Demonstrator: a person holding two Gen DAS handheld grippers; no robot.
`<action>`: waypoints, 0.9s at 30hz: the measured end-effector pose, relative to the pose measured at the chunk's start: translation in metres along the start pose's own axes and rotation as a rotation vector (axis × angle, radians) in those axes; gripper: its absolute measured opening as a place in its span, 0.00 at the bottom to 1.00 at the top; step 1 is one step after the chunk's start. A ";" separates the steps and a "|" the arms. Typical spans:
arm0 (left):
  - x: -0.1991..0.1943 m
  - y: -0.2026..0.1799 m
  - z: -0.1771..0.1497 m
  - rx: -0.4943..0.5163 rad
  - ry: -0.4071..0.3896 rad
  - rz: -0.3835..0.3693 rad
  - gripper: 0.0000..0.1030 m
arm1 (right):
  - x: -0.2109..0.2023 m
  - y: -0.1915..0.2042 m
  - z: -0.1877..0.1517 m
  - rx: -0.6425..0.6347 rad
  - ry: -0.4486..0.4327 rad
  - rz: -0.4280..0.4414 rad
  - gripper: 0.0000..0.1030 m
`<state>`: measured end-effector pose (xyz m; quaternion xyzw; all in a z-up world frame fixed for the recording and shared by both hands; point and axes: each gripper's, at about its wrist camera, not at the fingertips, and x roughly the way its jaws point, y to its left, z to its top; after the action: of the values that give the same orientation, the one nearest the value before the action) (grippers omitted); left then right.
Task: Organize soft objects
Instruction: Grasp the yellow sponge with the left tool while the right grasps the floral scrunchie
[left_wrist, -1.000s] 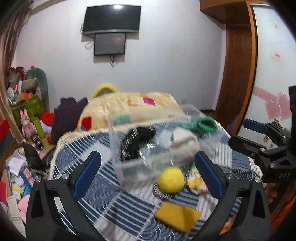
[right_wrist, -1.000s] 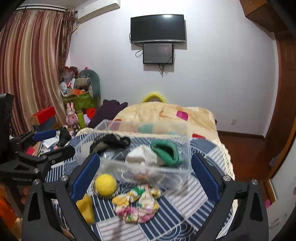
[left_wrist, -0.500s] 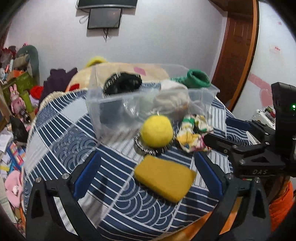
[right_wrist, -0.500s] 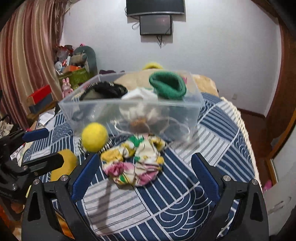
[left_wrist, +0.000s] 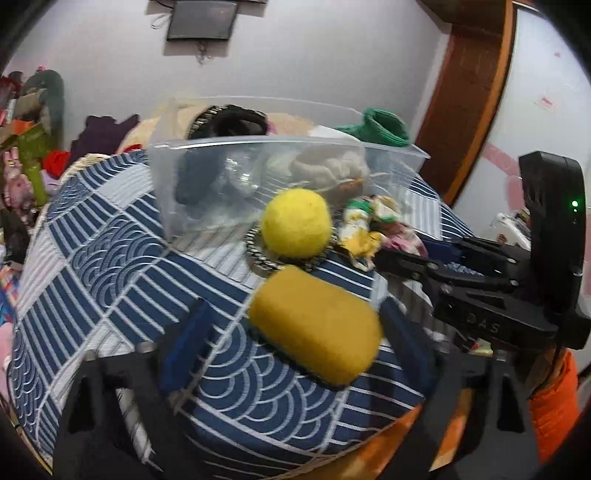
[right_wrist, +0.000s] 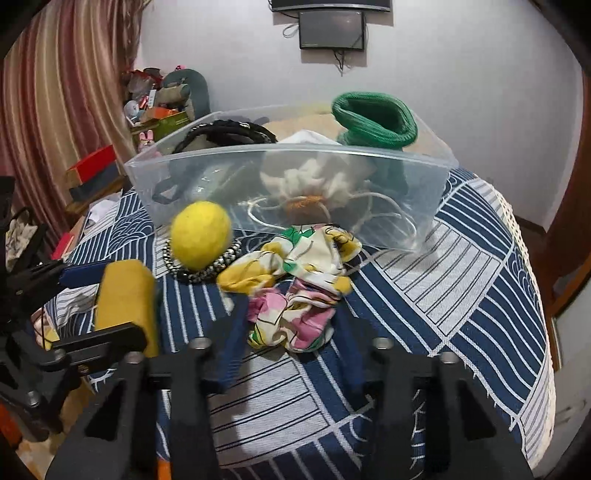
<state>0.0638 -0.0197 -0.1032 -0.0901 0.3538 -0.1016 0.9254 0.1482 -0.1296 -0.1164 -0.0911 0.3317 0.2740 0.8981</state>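
A mustard-yellow sponge (left_wrist: 314, 328) lies on the blue patterned cloth (left_wrist: 103, 254); my left gripper (left_wrist: 295, 339) is open with a finger on either side of it. A yellow felt ball (left_wrist: 295, 221) rests on a black-and-white scrunchie (left_wrist: 262, 258) behind it. My right gripper (right_wrist: 291, 332) is open with its fingers around the near end of a floral cloth bundle (right_wrist: 295, 280). A clear plastic bin (right_wrist: 288, 184) behind holds a green knit item (right_wrist: 373, 122), a white pouch (right_wrist: 310, 177) and a black item (right_wrist: 229, 133).
The table's near edge drops off just below both grippers. Clutter, toys and boxes (right_wrist: 159, 99) stand on the left by a curtain. A wooden door (left_wrist: 465, 92) is at the right. A screen (right_wrist: 332, 24) hangs on the far wall.
Both grippers have dropped lower and moved forward and narrowed. The left now straddles the yellow sponge; the right now straddles the floral cloth.
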 end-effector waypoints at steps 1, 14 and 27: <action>0.001 0.000 0.001 -0.002 0.007 -0.020 0.70 | -0.001 0.000 0.000 -0.002 -0.001 0.002 0.22; -0.025 0.002 0.019 0.015 -0.089 0.022 0.59 | -0.033 -0.008 0.011 0.016 -0.096 -0.013 0.15; -0.059 0.011 0.085 0.010 -0.304 0.108 0.59 | -0.061 -0.002 0.059 -0.017 -0.255 -0.033 0.15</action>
<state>0.0792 0.0141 -0.0062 -0.0807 0.2136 -0.0385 0.9728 0.1427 -0.1372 -0.0320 -0.0687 0.2112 0.2715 0.9365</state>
